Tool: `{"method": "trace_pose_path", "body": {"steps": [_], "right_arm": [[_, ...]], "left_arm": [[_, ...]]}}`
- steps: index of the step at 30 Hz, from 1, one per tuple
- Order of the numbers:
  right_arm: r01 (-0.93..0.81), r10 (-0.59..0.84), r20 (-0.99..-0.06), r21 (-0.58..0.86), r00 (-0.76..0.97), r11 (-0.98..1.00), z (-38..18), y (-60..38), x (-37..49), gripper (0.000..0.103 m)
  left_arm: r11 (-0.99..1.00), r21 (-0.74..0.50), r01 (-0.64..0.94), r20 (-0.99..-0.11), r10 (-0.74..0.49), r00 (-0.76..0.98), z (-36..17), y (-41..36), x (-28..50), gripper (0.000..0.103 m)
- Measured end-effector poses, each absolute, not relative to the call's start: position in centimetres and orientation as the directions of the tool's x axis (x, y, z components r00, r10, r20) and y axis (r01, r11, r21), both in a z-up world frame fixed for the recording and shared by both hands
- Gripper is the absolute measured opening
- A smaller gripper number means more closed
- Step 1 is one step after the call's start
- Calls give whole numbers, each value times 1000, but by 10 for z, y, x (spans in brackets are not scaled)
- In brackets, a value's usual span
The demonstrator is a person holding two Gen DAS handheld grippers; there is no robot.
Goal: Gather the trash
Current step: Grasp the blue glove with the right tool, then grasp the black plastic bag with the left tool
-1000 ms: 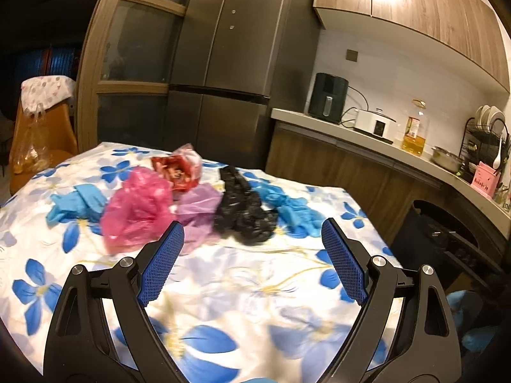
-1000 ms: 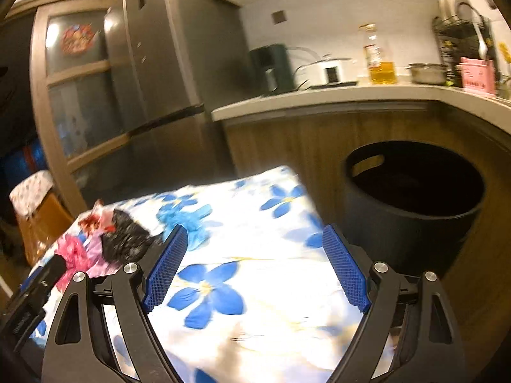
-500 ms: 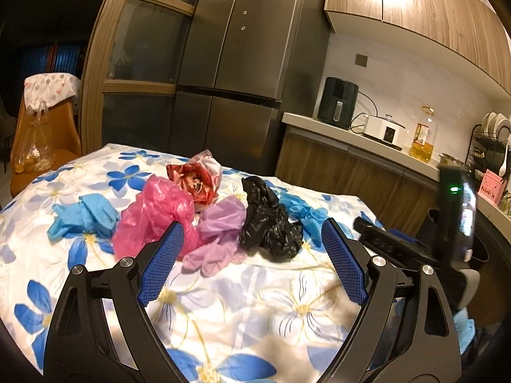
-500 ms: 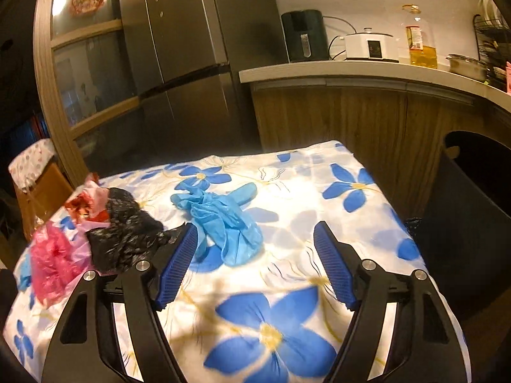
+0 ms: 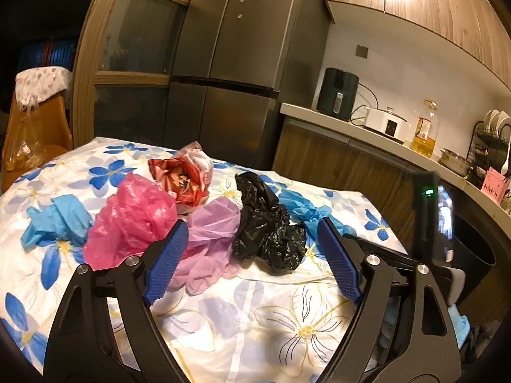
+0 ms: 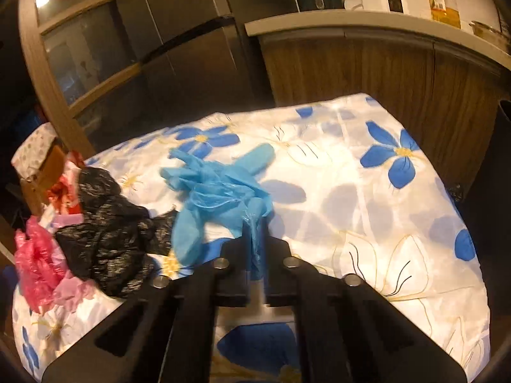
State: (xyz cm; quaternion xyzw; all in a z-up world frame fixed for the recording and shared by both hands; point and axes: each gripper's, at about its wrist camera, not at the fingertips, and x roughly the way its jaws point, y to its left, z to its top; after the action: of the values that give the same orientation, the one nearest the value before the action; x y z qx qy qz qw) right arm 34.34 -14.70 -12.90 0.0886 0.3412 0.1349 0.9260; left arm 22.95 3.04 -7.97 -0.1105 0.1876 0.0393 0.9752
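Right tool point(image 6: 255, 249) has moved in and its jaws have just closed, now pinching a fold of the blue glove point(image 6: 220, 188), mid-frame. Glove's light, limp, slippery; grip bunched folds. Left tool point(image 5: 247, 263) wide, empty, w/ the black bag point(image 5: 265, 226) ahead.

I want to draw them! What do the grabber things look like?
Each one is a black plastic frame shaped like two legs, with silver round screws. The left gripper has two flat blue fingers with a bumpy, dotted surface. The right gripper looks the same.
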Motion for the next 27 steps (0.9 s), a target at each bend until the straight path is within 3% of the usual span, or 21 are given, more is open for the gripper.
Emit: {"method": "trace_pose_path", "body": {"steps": [12,14,16,27], "right_arm": [[-197,325,-465,303,823,932,-91,-189,284,3],[-201,328,-463,303,823,932,-91,-191,279,3],[-202,329,-464,303,823,931,-91,-193,275,3],[-184,319,-452,318,833,930,-86,-207,253,3]], "left_arm": [[969,-231,-82,-487,-43,872,-98,30,280,33],[972,-225,-76,-503,-49,863,-101,28,284,14],[971,-229,-63,-518,-67,853,-105,26,286,1],[970,-244,5,-472,-123,873,-96,17,257,0]]}}
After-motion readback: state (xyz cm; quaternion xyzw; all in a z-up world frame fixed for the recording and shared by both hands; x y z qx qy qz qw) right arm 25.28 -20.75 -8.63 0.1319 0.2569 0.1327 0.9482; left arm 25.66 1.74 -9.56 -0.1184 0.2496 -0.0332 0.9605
